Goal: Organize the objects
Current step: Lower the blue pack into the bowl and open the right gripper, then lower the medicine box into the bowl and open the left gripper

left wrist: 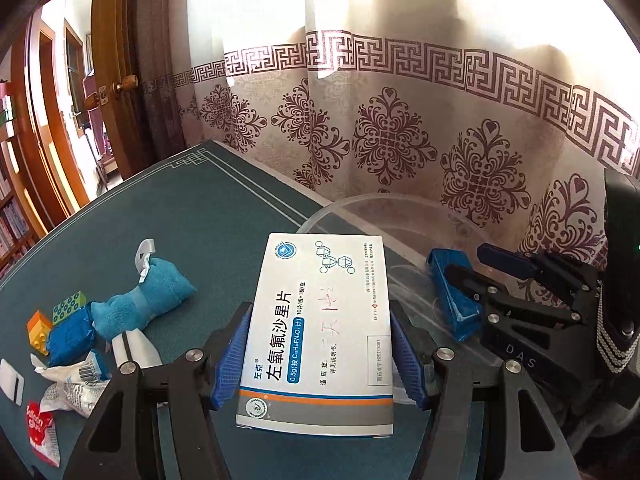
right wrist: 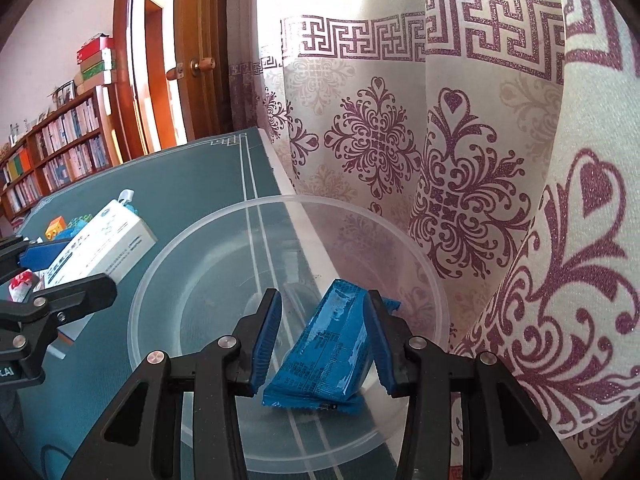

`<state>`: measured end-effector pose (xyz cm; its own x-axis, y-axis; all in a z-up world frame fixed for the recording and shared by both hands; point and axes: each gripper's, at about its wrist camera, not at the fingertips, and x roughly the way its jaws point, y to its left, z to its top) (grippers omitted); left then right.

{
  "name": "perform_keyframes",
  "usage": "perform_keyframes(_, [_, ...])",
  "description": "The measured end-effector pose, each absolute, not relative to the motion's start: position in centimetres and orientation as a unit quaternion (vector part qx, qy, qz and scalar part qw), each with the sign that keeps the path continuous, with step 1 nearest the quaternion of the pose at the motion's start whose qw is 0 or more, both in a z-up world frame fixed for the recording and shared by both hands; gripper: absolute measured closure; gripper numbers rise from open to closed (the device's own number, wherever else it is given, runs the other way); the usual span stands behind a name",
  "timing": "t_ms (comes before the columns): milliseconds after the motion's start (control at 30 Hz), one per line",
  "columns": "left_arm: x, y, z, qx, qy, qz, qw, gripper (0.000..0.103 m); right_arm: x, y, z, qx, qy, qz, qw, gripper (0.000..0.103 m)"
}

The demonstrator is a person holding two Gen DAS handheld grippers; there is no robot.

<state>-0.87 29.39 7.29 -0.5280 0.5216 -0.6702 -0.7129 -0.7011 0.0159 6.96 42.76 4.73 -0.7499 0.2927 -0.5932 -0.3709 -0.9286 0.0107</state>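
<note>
My left gripper is shut on a white medicine box and holds it above the green table mat, near the rim of a clear plastic bowl. The box also shows in the right wrist view. My right gripper is open over the bowl. A blue snack packet lies between its pads, leaning on the right pad and apart from the left one. In the left wrist view the packet and the right gripper show inside the bowl.
On the mat at left lie a blue cloth bundle, toy bricks, a blue packet, crumpled white wrappers and a red sachet. A patterned curtain hangs close behind the bowl. A bookshelf and door stand far left.
</note>
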Motion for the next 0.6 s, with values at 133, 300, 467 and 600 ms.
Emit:
perform_keyframes(133, [-2.0, 31.2, 7.0, -0.328, 0.148, 0.855, 0.373, 0.035, 7.0, 42.6, 4.5, -0.307, 0.065, 0.934, 0.174, 0.059])
perform_keyframes(300, [-3.8, 33.1, 6.7, -0.339, 0.141, 0.848, 0.382, 0.033, 7.1, 42.7, 4.4, -0.304, 0.068, 0.933, 0.178, 0.059])
perform_keyframes(467, [-4.6, 32.7, 7.2, -0.331, 0.121, 0.856, 0.378, 0.015, 7.1, 42.6, 4.3, -0.303, 0.066, 0.934, 0.176, 0.059])
perform_keyframes(600, [-4.8, 31.8, 6.6, -0.34, 0.116, 0.86, 0.362, 0.015, 7.1, 42.4, 4.2, -0.301, 0.064, 0.936, 0.171, 0.059])
